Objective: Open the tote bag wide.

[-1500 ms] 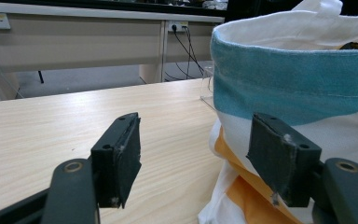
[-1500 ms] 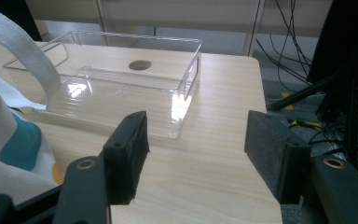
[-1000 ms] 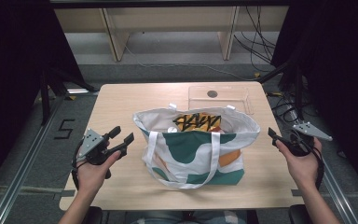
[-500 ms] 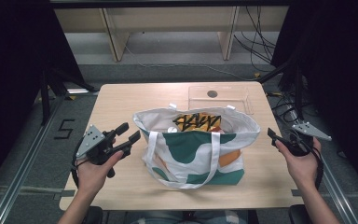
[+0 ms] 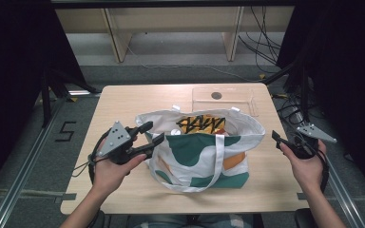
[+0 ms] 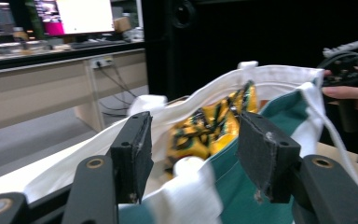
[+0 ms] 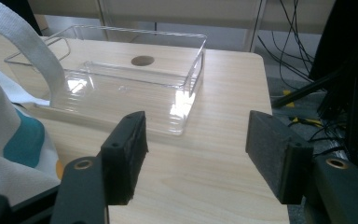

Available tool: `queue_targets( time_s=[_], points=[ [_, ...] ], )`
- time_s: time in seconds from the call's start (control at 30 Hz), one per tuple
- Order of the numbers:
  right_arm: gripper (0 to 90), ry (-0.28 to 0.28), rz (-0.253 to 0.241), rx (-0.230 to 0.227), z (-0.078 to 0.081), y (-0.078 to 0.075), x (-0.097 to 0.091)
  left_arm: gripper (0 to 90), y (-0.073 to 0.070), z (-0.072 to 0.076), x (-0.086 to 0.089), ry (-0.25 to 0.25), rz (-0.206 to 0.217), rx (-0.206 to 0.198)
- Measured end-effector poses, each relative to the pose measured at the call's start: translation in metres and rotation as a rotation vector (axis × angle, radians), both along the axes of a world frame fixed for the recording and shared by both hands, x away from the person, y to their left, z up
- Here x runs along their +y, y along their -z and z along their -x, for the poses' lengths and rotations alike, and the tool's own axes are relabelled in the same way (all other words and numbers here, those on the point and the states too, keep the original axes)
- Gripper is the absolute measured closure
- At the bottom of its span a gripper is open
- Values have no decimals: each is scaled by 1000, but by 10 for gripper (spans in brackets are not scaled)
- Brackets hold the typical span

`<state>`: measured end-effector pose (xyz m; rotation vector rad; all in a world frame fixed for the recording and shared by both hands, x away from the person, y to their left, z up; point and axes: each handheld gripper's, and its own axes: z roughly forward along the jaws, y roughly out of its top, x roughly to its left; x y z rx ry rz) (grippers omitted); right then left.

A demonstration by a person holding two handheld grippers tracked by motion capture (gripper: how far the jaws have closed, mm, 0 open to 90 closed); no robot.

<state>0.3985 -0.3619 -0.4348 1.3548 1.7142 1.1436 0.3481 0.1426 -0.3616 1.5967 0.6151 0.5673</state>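
High view, near to far. Left gripper: one, jaws spread after just closing a little, at the tote bag's left rim, with the rim cloth between the pads but not visibly pinched. Right gripper: one, jaws spread and empty, well apart from the bag at the table's right edge. Tote bag: one, mid-table, soft limp cloth, likely light and prone to sag; best taken by rim or strap. Yellow packet: one inside, crinkly. Clear tray: one, rigid, behind the bag.
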Motion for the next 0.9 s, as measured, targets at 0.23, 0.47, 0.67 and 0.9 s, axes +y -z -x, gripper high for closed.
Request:
queue_targets(
  time_s=[0.23, 0.47, 0.67, 0.9],
  points=[
    [389, 22, -18, 21, 3, 0, 1, 448, -8, -9, -31, 87, -66, -21],
    [389, 36, -34, 5, 6, 2, 2, 450, -12, -18, -60, 157, -115, -28],
    [388, 22, -10, 18, 8, 1, -4, 460, -11, -24, -74, 185, -145, -12],
    [388, 27, -10, -2, 8, 3, -6, 486, -10, -23, -81, 191, -172, 21]
  ],
)
